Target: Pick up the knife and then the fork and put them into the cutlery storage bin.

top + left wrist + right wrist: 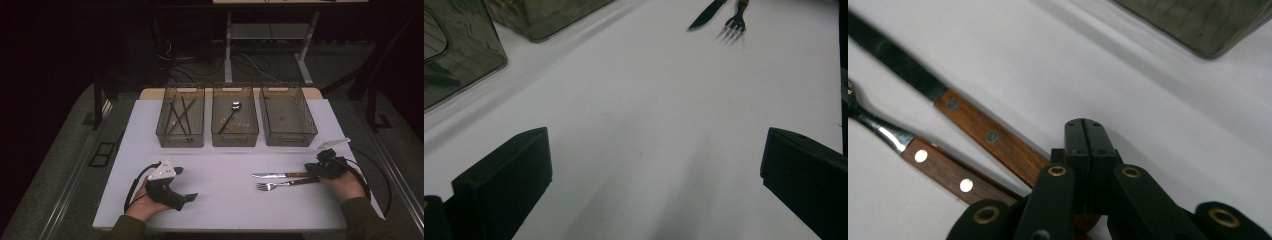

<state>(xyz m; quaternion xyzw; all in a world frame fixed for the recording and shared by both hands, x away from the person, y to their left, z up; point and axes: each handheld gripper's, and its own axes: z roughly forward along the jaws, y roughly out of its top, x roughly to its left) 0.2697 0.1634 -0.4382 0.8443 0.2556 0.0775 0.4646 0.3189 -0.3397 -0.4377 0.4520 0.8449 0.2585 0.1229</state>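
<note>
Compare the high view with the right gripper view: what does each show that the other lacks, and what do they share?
High view alone: all three bins in a row, the left bin holding dark sticks, the middle bin holding a spoon, plus the left gripper, jaws apart, resting on the table.
Right gripper view alone: the brass rivets in the wooden handles, and the right gripper seen close, jaws shut together with nothing between them.
Both: the knife, the fork beside it, and the right bin.
</note>
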